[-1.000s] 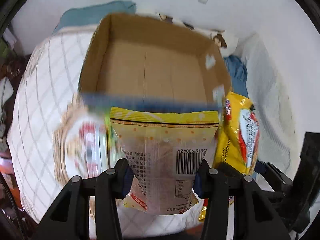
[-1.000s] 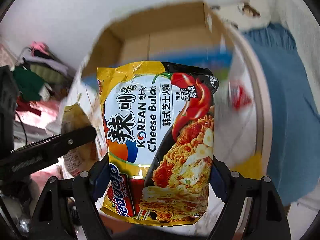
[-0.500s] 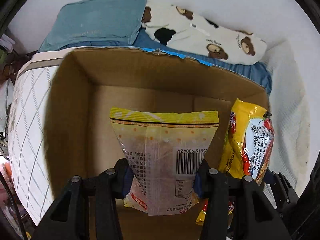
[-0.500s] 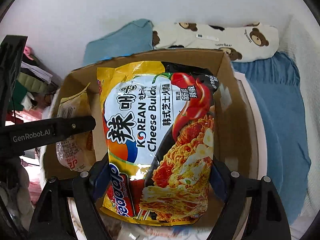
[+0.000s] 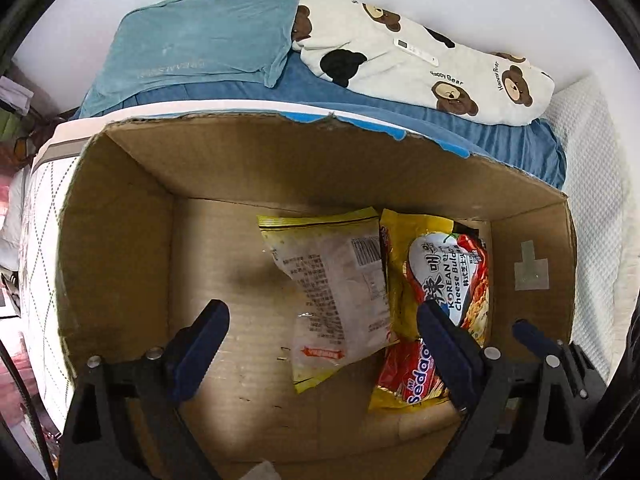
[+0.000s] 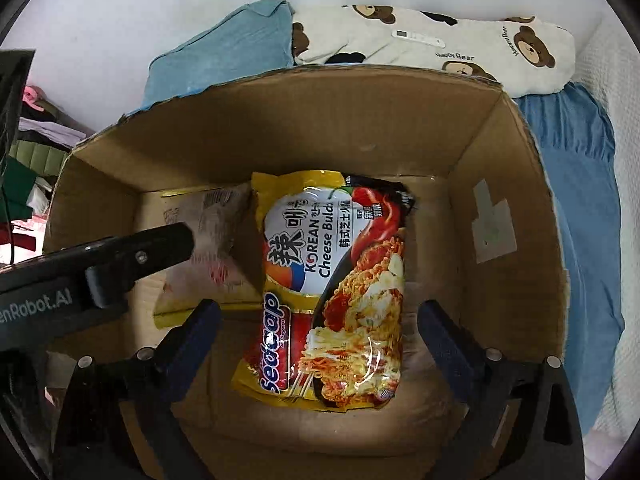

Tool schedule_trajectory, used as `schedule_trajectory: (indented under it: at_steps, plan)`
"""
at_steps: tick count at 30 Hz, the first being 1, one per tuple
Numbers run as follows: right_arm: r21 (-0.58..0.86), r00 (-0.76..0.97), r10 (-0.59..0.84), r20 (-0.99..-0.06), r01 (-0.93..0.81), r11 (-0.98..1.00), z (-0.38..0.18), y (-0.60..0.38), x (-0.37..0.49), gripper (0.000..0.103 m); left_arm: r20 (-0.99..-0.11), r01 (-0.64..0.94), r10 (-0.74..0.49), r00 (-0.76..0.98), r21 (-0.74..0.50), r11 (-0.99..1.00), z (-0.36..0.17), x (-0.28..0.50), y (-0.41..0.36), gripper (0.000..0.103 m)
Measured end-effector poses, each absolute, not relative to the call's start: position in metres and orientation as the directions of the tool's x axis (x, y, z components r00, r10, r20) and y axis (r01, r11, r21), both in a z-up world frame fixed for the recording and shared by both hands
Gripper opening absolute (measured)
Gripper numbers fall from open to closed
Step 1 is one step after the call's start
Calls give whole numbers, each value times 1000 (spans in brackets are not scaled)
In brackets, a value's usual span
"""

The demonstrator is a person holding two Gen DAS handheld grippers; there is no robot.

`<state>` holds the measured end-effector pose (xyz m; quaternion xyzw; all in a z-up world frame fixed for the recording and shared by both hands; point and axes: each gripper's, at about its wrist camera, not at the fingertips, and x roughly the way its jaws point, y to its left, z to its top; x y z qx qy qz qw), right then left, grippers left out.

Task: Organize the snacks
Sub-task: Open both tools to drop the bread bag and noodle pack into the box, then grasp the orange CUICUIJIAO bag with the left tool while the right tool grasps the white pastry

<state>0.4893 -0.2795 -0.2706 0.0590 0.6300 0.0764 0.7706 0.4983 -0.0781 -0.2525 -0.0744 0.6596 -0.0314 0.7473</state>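
A cardboard box stands open on the bed. Two packets lie flat on its floor, side by side. The pale yellow snack bag lies back side up, barcode showing. The yellow Korean cheese noodle packet lies to its right. My left gripper is open and empty above the box floor. My right gripper is open and empty above the noodle packet. The left gripper's finger shows in the right wrist view.
The box sits on a white quilted mattress. Behind it lie a teal pillow, a bear-print pillow and a blue sheet. Clothes are piled at the left. A white wall rises behind.
Both grippers opened and let go of their packets. The snack bag and the noodle packet dropped onto the box floor. Both grippers moved over the box.
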Motion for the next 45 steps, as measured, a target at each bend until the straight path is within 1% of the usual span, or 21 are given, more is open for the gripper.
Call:
schedule_trajectory:
  at_steps: [5,10,17,23,27,30,32,33,34,36,38,41,43,45]
  plan:
    - [157,216,162,-963,-40,987,-264,-288,479,100,-979,-30,-98,181,-105,994,-240,483,-77,96]
    - [153,255,158,-954,-39,987,-248,-296,456,100,-971,-22,-86,224,-93,995,-220,460,-71,96]
    - [160,339,163,-926,-37,986,-209,-298,417,100,-950,-24,-87,300,-99,995,-183,422,-64,96]
    - [203,403,201,-893,-39,979,-171,-295,373,100,-922,-31,-95,376,-115,993,-147,376,-57,96]
    - [275,424,264,-866,-37,961,-158,-295,330,100,-915,-50,-89,394,-118,992,-139,335,-43,96]
    - [334,403,313,-860,-20,942,-166,-292,291,100,-923,-71,-53,381,-86,994,-150,294,-28,96]
    - [386,372,357,-857,5,922,-182,-288,263,100,-937,-99,-9,348,-47,994,-169,262,-16,96]
    - [407,352,375,-857,17,913,-191,-286,252,95,-946,-115,7,323,-32,993,-181,247,-10,96]
    - [421,334,389,-859,28,907,-200,-285,242,84,-957,-135,11,289,-29,990,-196,231,-3,96]
    - [450,282,418,-864,58,891,-226,-279,221,70,-981,-178,-21,194,-56,982,-232,204,9,96]
    - [462,222,435,-872,84,883,-252,-271,205,70,-993,-219,-78,85,-95,971,-271,184,18,96]
    - [445,157,427,-891,113,888,-287,-259,186,70,-993,-246,-115,25,-118,962,-312,175,19,95]
    - [450,129,435,-891,139,882,-302,-256,180,70,-992,-245,-124,17,-124,962,-330,178,16,86]
    - [444,109,431,-896,166,881,-318,-250,174,70,-993,-239,-121,1,-118,964,-346,181,13,51]
